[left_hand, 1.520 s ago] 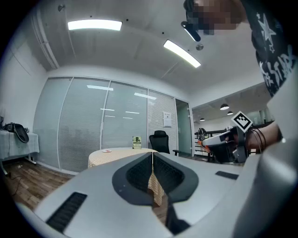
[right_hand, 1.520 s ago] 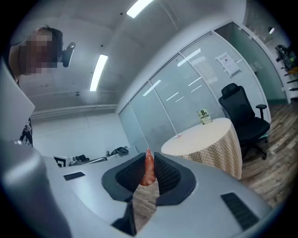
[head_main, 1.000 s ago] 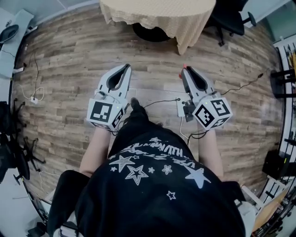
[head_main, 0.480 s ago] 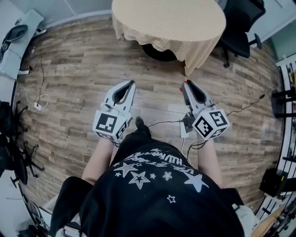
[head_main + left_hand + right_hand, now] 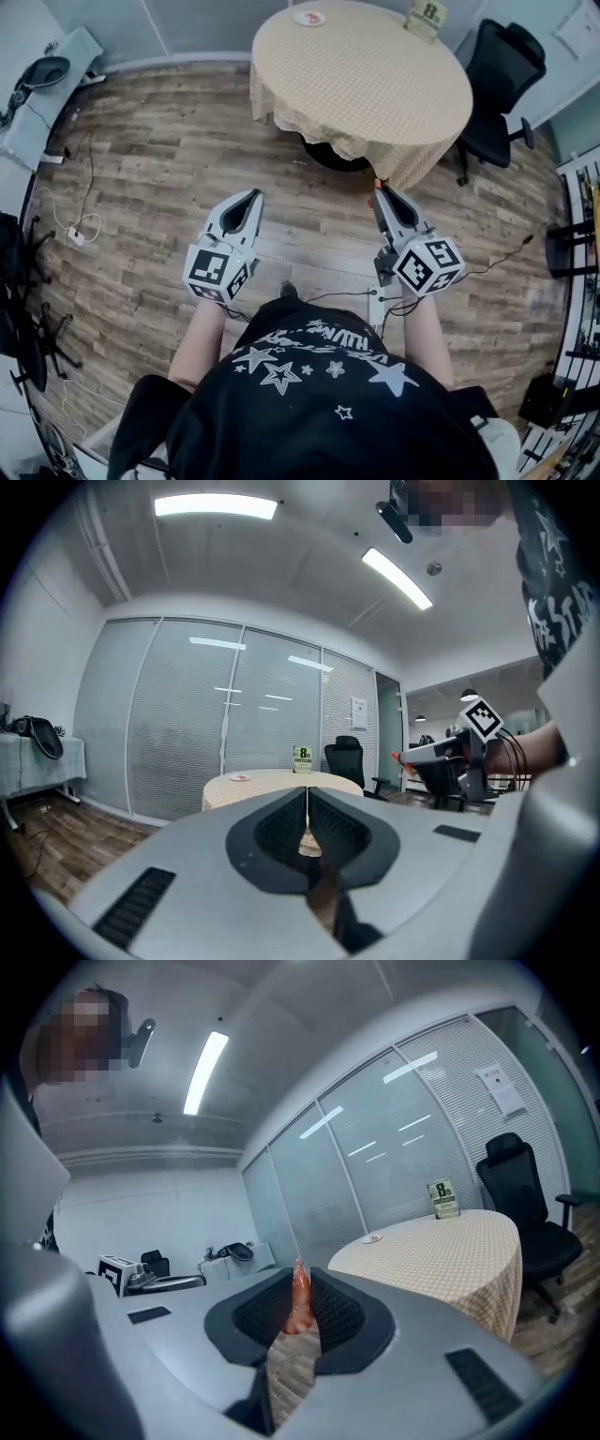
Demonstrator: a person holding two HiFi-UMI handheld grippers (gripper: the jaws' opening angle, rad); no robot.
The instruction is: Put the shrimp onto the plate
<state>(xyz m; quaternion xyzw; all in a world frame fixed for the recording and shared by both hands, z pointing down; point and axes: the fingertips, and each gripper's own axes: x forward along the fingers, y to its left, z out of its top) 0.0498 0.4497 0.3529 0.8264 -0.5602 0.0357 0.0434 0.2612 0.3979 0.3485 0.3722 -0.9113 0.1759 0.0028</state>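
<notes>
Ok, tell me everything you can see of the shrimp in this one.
The shrimp is orange-pink, glossy, plastic-looking, tapering to a point. It is pinched lengthwise between the jaws of the right gripper, its point past their tips. Only the jaws touch it; it hangs in the air, short of the round table.

Left gripper (image 5: 256, 194) jaws together; right gripper (image 5: 379, 188) jaws pinching shrimp (image 5: 298, 1299).

Round table (image 5: 375, 89), office chair (image 5: 503, 89), wood floor (image 5: 159, 178)

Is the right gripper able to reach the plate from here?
Probably not. The right gripper, shut on the shrimp, hangs short of the round table, and the plate sits at its far side.
</notes>
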